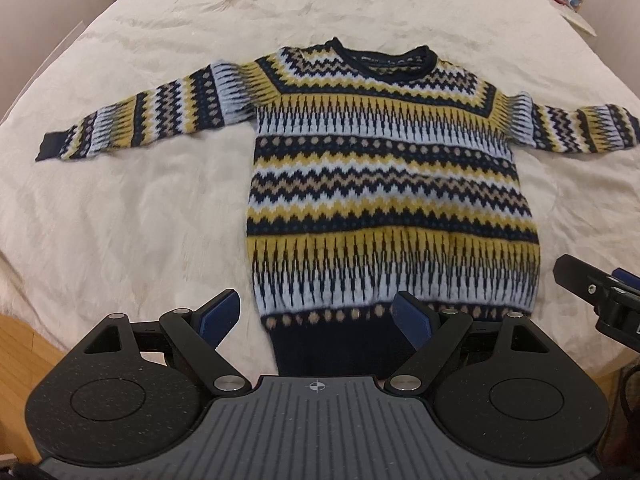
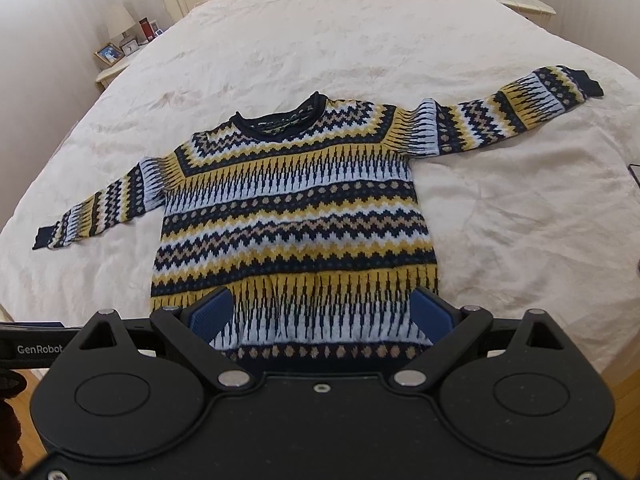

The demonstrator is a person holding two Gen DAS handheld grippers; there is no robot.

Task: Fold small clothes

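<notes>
Sweater [image 1: 384,184] lies flat, face up, mid-bed, hem twd the near edge of the bed [image 1: 120,220], sleeves spread. Left tool [image 1: 316,312] and right tool [image 2: 324,312] both released, empty, above hem. Soft, floppy knit, prob light; best pinched at hem corners or cuffs.

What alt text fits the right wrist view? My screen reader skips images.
A patterned sweater in navy, yellow and white lies flat on a cream bedspread, both sleeves spread out. The right gripper hovers open over its hem.
</notes>
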